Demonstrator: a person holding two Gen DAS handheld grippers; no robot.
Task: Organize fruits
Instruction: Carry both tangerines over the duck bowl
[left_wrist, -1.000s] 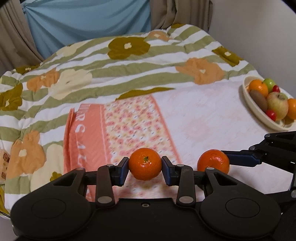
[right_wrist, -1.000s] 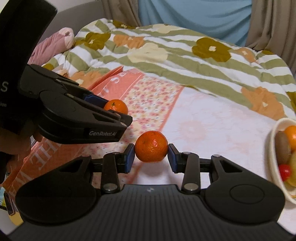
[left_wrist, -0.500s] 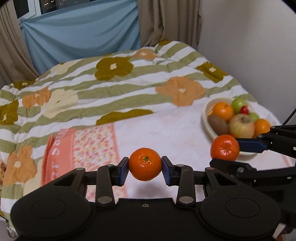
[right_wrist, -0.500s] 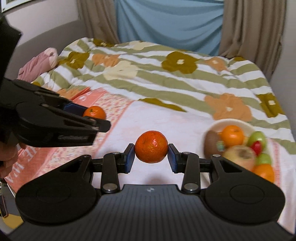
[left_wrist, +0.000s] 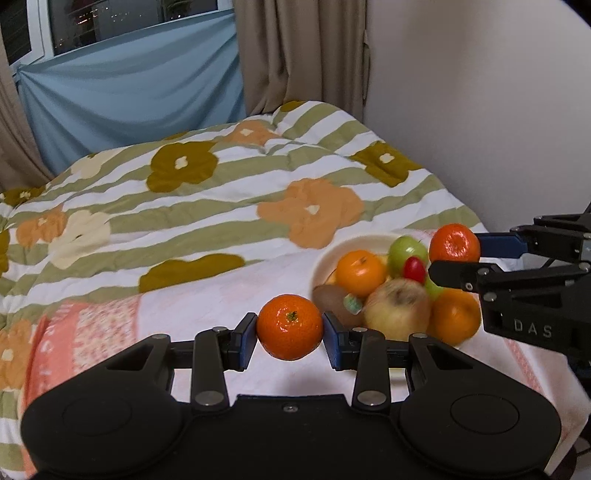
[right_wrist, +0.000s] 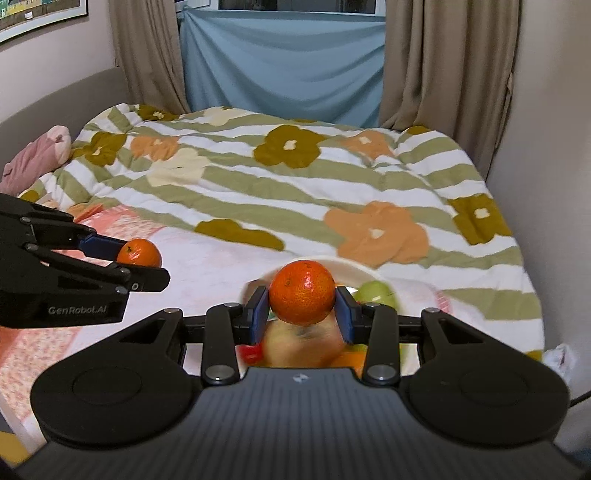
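The left gripper (left_wrist: 290, 328) is clamped on a mandarin (left_wrist: 290, 326), its 2 blue pads pressed against the fruit's sides and the green stem scar facing the camera; the fruit hangs above the pale pink part of the bedspread (left_wrist: 207, 206), just short of the fruit bowl (left_wrist: 327, 258). The right gripper (right_wrist: 302, 309) likewise pinches a second mandarin (right_wrist: 302, 292) between its blue pads, and in the left wrist view that fruit sits above the far right side of the bowl, over the piled fruit. The white bowl rests on the bed near the wall and holds an orange (left_wrist: 361, 272), a green apple (left_wrist: 404, 251), a small red cherry-like fruit (left_wrist: 414, 268), a brown kiwi (left_wrist: 332, 301), a blurred yellowish apple (left_wrist: 397, 308) and another orange (left_wrist: 456, 316) at the near right. From the right wrist view the bowl's contents lie mostly hidden beneath the gripper and are smeared by motion. A pink cloth bundle (right_wrist: 37, 157) lies at the far left edge of the bed, and a blue sheet (right_wrist: 280, 62) hangs between beige curtains (right_wrist: 443, 62) behind it.
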